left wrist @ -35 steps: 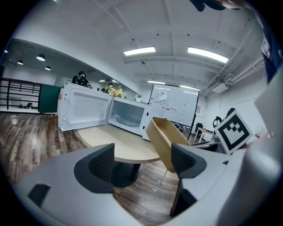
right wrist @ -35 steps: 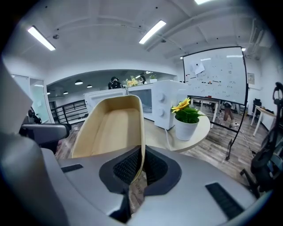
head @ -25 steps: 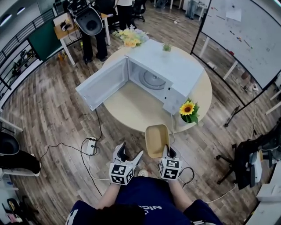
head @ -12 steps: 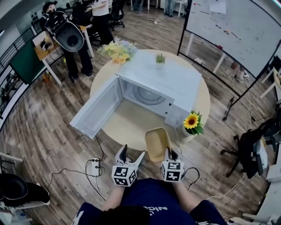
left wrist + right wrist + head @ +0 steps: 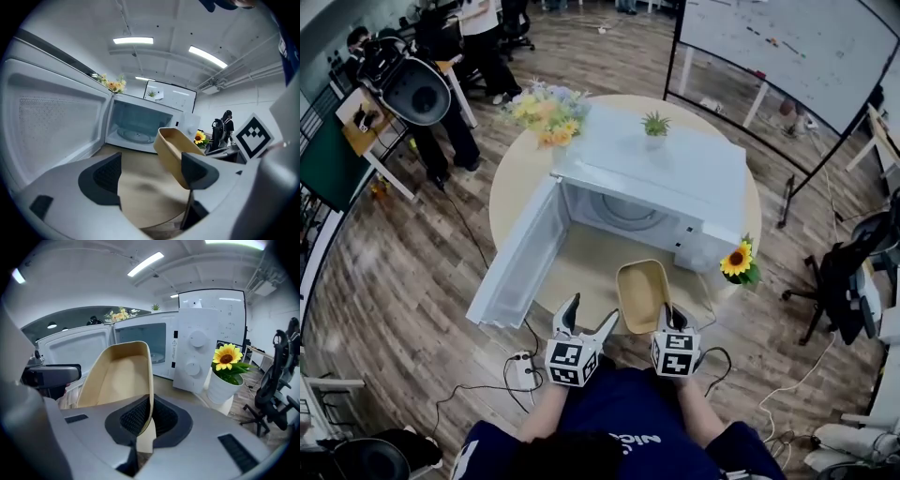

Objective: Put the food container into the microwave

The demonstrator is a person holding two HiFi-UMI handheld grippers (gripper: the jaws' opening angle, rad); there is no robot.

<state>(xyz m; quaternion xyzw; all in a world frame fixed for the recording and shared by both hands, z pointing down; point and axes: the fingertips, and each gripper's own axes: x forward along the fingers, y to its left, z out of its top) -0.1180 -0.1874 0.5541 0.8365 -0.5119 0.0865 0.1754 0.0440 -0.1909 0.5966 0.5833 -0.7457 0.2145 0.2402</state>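
The food container (image 5: 643,296), a tan open tray with nothing in it, hangs over the near edge of the round worktop (image 5: 508,183). It is just in front of the open microwave (image 5: 675,169) and outside its cavity. The right gripper (image 5: 667,316) has its jaws clamped on the container's near wall. In the right gripper view the pads pinch the thin rim and hide the lowest part of that wall. In the left gripper view the container sits tilted, and one jaw cuts off its near end, so the underside there cannot be seen. The left gripper (image 5: 591,315) is just beside the container on its left. Its jaws stand apart with only bare worktop showing between them.

The microwave's door (image 5: 517,255) swings out past the worktop's left edge. The turntable (image 5: 628,212) shows only in part, the rest tucked under the cabinet's top. The control knobs (image 5: 197,338) cannot be made out from the head view but are plain in the right gripper view. A sunflower pot (image 5: 738,262) stands at the worktop's right edge, just beside the microwave's front corner. A small green plant (image 5: 654,122) sits on top of the microwave. A bouquet (image 5: 546,111) sits at the far left edge, its base hidden behind the cabinet. A power strip (image 5: 523,367) lies on the floor (image 5: 394,281) near the left gripper.
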